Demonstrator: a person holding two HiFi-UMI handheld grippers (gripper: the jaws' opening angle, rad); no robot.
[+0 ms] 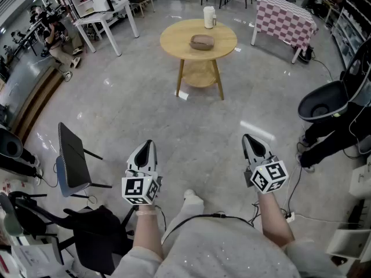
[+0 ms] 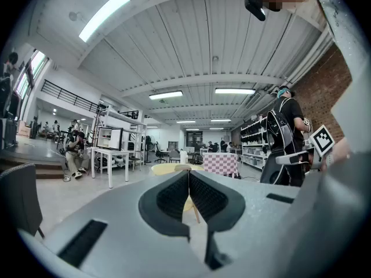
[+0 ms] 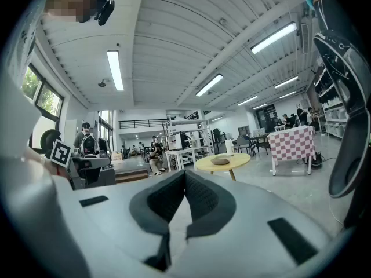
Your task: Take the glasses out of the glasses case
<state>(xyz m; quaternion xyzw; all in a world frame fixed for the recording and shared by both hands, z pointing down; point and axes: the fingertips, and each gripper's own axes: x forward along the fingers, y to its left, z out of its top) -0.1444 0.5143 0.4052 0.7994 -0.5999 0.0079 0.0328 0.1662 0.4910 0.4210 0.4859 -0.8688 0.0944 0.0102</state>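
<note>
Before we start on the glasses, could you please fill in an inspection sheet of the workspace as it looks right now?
Surface: round wooden table, well ahead across the floor, with a lower shelf.
Job's things: glasses case lies near the table's middle and appears closed; no glasses seen.
Clutter: white cup at the table's far edge.
Tongs: left tongs and right tongs are both shut and empty, far short of the table.
Cables: black cable runs across the person's lap.
Surroundings: checkered-cloth table, white desk, black chair, seated person.
</note>
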